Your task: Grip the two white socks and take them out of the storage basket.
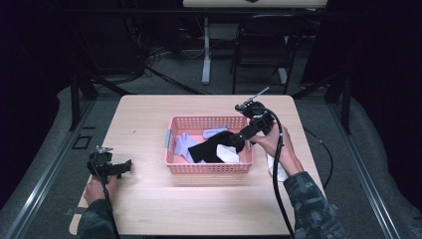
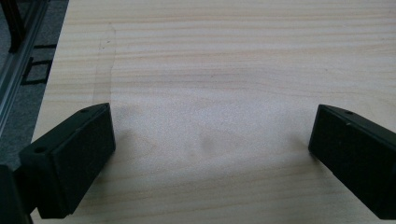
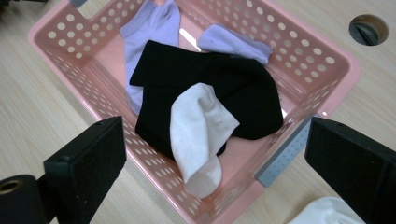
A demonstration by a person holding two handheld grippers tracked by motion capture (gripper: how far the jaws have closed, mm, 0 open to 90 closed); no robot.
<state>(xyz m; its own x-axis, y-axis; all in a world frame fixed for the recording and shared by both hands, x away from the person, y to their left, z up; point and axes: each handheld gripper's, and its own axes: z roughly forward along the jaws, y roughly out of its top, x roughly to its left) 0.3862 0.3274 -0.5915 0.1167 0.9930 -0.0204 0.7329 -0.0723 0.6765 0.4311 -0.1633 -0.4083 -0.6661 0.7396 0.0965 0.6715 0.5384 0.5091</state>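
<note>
A pink perforated basket (image 1: 176,167) (image 3: 327,88) sits mid-table and holds a black sock (image 1: 211,147) (image 3: 243,88), a white sock (image 1: 230,153) (image 3: 198,130) draped over it, and lavender socks (image 1: 185,144) (image 3: 149,32). Another white sock (image 1: 275,169) (image 3: 327,212) lies on the table just right of the basket, partly under the person's right hand. My right gripper (image 1: 238,139) (image 3: 215,149) hovers open over the basket's right end, above the white sock, holding nothing. My left gripper (image 1: 127,167) (image 2: 210,144) rests open over bare wood at the table's left.
The light wooden table (image 1: 149,114) has free room left of and in front of the basket. A round cable hole (image 3: 368,30) lies beyond the basket. A black chair (image 1: 263,45) and a table leg stand behind on the grey floor.
</note>
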